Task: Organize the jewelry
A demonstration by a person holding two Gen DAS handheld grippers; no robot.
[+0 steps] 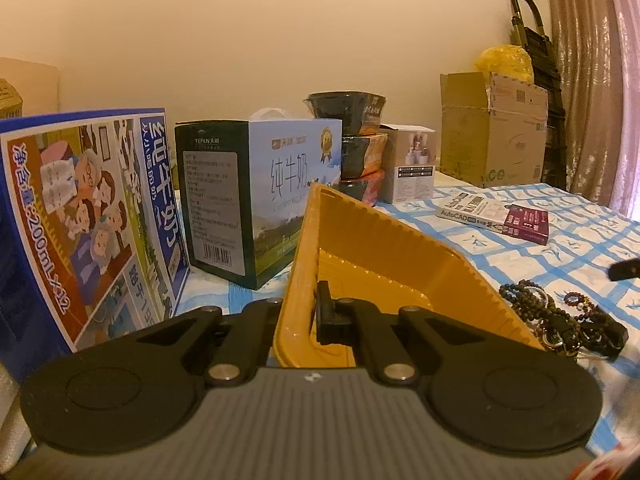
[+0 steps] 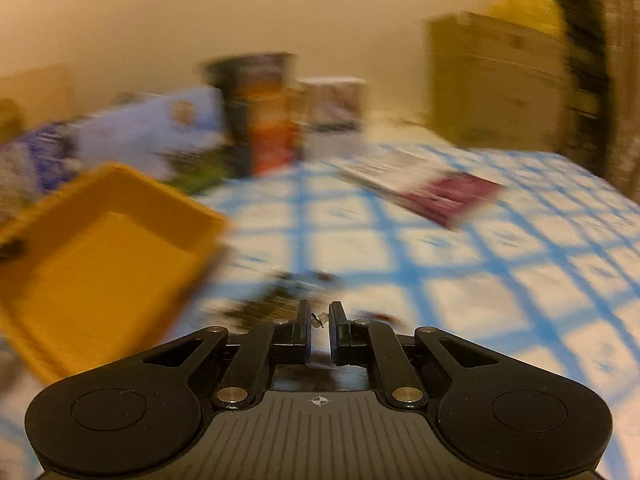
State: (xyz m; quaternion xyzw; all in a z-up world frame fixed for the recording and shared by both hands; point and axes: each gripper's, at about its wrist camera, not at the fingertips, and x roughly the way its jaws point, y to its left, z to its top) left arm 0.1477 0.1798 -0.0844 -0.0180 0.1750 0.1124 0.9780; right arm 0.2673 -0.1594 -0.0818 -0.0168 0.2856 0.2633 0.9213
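My left gripper (image 1: 305, 312) is shut on the near wall of a yellow plastic tray (image 1: 384, 256) and holds it tilted up off the table. A heap of dark bead bracelets and necklaces (image 1: 560, 316) lies on the cloth right of the tray. In the blurred right wrist view, my right gripper (image 2: 320, 320) is nearly shut on a small thin metal piece of jewelry (image 2: 319, 319) between its pads. The tray (image 2: 100, 256) shows at left there, and the bead heap (image 2: 280, 300) lies just beyond the fingertips.
A blue-and-white checked cloth (image 1: 560, 248) covers the table. Milk cartons (image 1: 88, 216) (image 1: 260, 196) stand at left, stacked bowls (image 1: 360, 144), a small white box (image 1: 412, 164), a cardboard box (image 1: 492, 132) at back. An AutoCAD book (image 1: 496, 216) lies at right.
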